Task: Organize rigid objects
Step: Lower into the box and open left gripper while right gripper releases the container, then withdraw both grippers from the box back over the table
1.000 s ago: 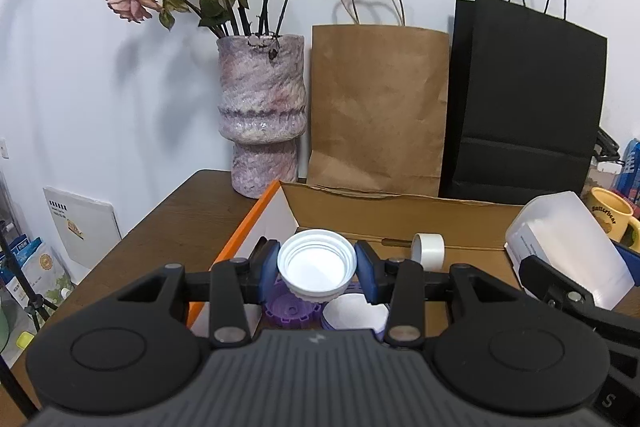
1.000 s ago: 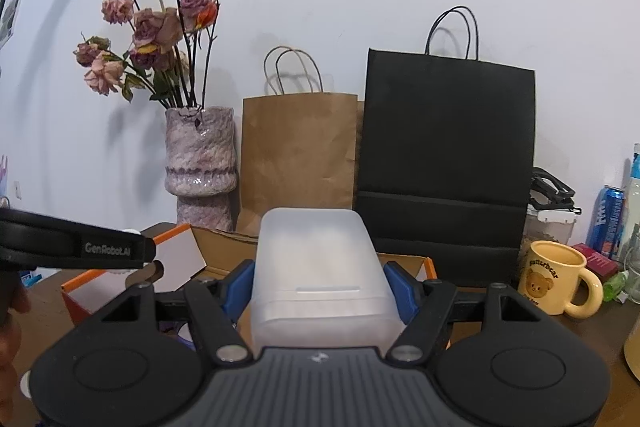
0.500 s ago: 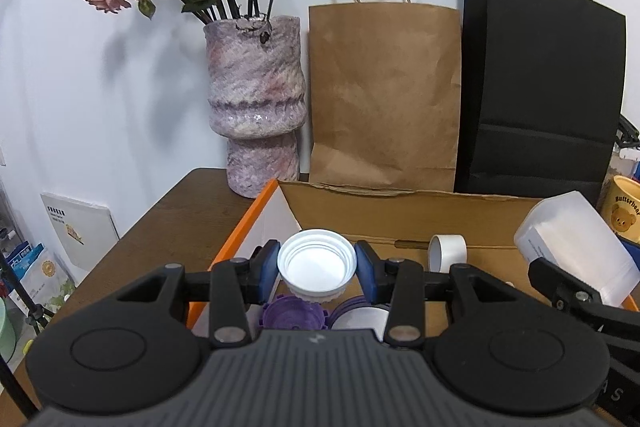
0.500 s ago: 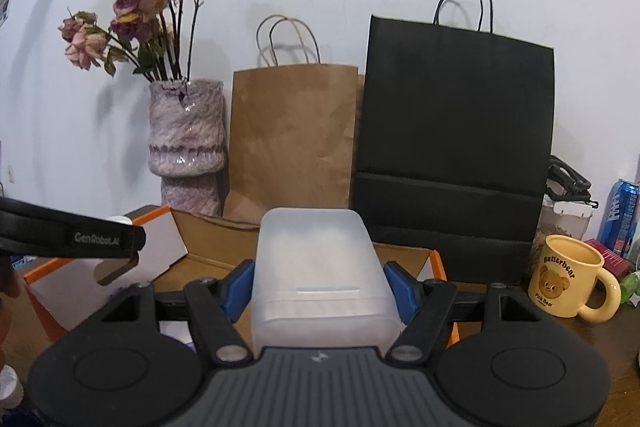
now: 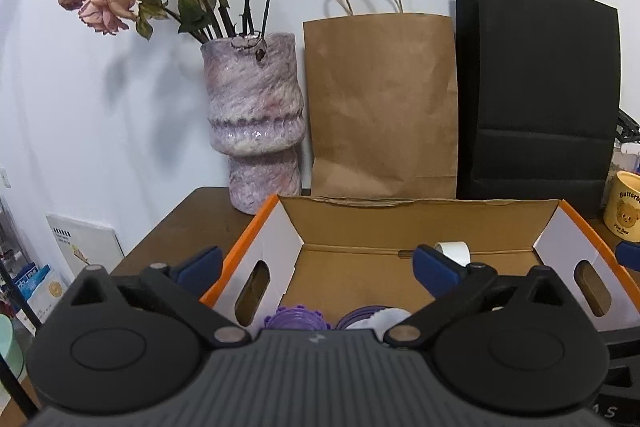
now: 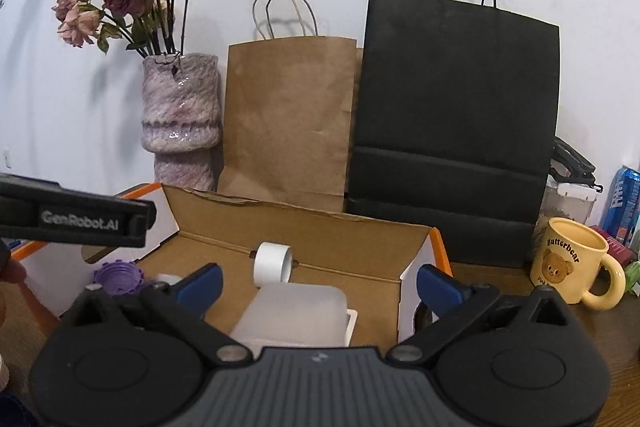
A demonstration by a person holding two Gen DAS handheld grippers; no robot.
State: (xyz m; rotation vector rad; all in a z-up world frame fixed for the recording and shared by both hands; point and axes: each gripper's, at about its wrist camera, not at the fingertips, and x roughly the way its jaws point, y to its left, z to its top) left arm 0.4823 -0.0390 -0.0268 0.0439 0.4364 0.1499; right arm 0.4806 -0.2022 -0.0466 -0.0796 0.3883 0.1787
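Where visible — perhaps four items [image 6: 272, 262] boxed [image 6: 304, 223].

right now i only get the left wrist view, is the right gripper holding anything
Observer: No. The right gripper is open, and a frosted plastic container lies in the cardboard box below it.
Operator: whats next to that container
Observer: The white tape roll stands just behind it, toward the back wall.
Operator: anything past the mug on the right
Observer: A blue can stands behind the yellow bear mug.
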